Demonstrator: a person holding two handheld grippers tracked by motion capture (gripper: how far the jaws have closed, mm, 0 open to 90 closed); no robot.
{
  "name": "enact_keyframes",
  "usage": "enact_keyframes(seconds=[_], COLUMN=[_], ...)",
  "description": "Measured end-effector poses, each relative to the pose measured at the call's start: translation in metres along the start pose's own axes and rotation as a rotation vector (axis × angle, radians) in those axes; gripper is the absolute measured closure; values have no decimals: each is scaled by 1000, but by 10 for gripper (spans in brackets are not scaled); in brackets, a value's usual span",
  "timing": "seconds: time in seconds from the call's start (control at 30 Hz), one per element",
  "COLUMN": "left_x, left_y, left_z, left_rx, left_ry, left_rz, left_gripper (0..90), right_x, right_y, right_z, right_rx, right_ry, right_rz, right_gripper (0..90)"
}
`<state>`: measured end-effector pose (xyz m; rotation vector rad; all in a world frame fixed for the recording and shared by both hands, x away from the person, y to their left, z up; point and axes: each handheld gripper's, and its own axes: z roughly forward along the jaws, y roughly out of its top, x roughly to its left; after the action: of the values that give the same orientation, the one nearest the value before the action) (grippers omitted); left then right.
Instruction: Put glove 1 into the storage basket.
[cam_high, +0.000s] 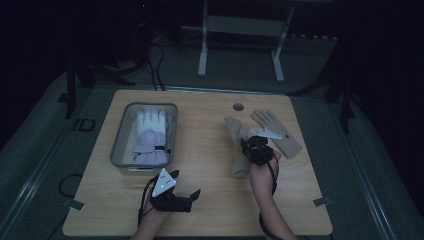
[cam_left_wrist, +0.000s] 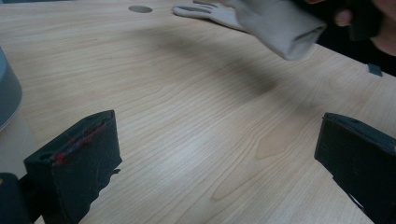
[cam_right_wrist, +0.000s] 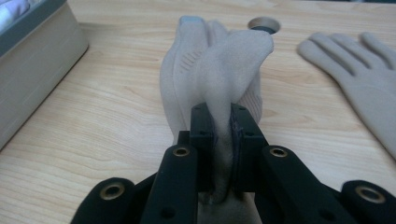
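Black jaws pinched a beige glove (cam_right_wrist: 219, 70) and had it off the table!

Right gripper (cam_right_wrist: 219, 135) was clamped tight on a fold of that glove, which hung above the wooden table (cam_high: 210, 165) just beside its flat-lying mate (cam_high: 276, 131). Left gripper (cam_high: 192, 196) waited with jaws spread wide, holding nothing. Judging by the grey bin (cam_high: 120, 145) with a white-and-lilac glove (cam_high: 150, 135) already inside, this looked like the carry step; next would be swinging leftward and releasing over the bin. Dim light blurred detail, and the glove's cuff was hidden behind the jaws.
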<state>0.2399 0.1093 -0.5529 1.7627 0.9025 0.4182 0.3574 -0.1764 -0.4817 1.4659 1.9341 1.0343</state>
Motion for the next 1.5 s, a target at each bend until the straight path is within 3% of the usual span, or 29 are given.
enact_keyframes(seconds=[0.1, 0.23, 0.4, 0.5, 0.6, 0.8, 0.9, 0.93, 0.97, 1.03, 1.1, 1.13, 1.2, 1.23, 1.37, 1.43, 1.5], left_x=[0, 0, 0, 0, 0, 1, 0, 0, 1, 1, 1, 2, 2, 3, 3, 2, 2], left_y=[0, 0, 0, 0, -1, -1, -1, -1, -2, -1, -1, -2, -2, -2, -3, -3, -3], left_z=[1, 0, -1, 0, 1, 0, 1, 1, 1, 1, 1, 1, 1, 1, 2, 3, 3], left_rx=[4, 5, 6, 5, 10, 6, 7, 7, 11, 20, 17, 17, 18, 19, 24, 26, 26], left_ry=[2, 4, 4, 3, 5, 5, 3, 3, 0, -2, -3, -1, -5, -6, -10, -16, -19], left_rz=[2, 4, 9, 6, 7, 2, 2, 2, 0, -8, -11, -12, -16, -18, -20, -17, -19], left_gripper=[5, 5, 5, 5, 4, 4, 4, 4, 4, 4, 4, 4, 5, 4, 4, 4, 4], right_x=[2, 4, 10, 11, 17, 17, 14, 14, 8, 4, 1, -9, -12, -23, -40, -49, -55], right_y=[-11, -33, -55, -63, -65, -62, -59, -59, -55, -52, -51, -46, -45, -39, -29, -24, -21], right_z=[-1, 13, 31, 38, 40, 36, 35, 35, 32, 31, 29, 26, 25, 21, 14, 9, 7], right_rx=[11, 76, 140, 155, 141, 113, 144, 144, 145, 156, 160, 138, 130, 126, 113, 96, 92], right_ry=[-7, 30, 46, 70, 78, 101, 153, 153, 200, 223, 229, 275, 281, 284, 269, 295, 278], right_rz=[15, 72, 70, 75, 46, 23, 15, 15, 24, 20, 7, 14, 2, -44, -84, -103, -124], right_gripper=[817, 815, 786, 674, 534, 416, 300, 300, 240, 178, 174, 154, 155, 156, 183, 177, 178])
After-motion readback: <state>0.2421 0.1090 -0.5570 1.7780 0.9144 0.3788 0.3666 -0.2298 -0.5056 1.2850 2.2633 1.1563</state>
